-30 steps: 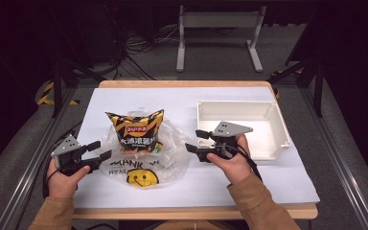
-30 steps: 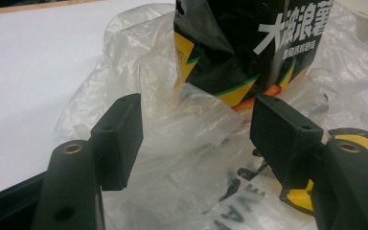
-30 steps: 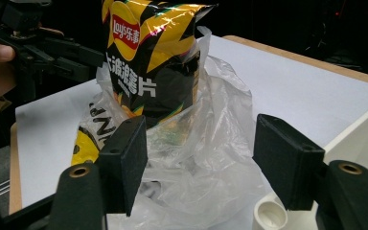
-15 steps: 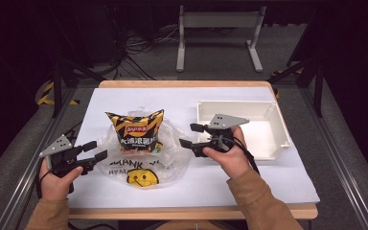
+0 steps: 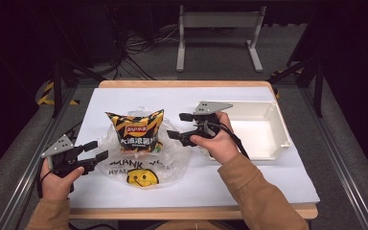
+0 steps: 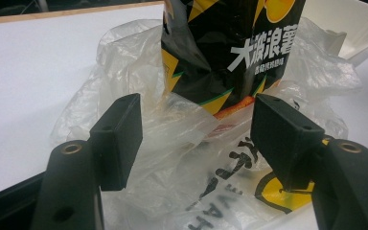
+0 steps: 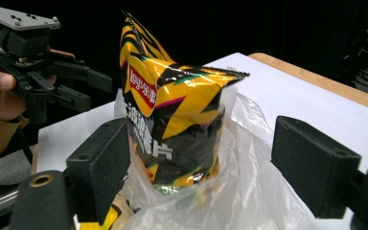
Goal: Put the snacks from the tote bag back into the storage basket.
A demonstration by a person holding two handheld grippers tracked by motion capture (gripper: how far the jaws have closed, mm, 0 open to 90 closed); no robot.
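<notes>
Here the yellow-and-black foil crisp packet [image 5: 135, 132] stands upright mid-table, half inside the crumpled clear plastic smiley-face bag [image 5: 143, 165], so best pin the film low and lift straight; right gripper [image 5: 179, 126], jaws just opened wide, grips nothing, left gripper [image 5: 96, 151] likewise spread, empty, near-left of the bag.

Chip bag in plastic bag, between two grippers

The chip bag [image 5: 136, 132] stands upright in the plastic bag [image 5: 170, 160] on the table [image 5: 268, 191], ahead of the left gripper [image 5: 96, 151] jaws and ahead of the right gripper [image 5: 179, 125] jaws; the tray [image 5: 280, 132] lies behind the right gripper.
</notes>
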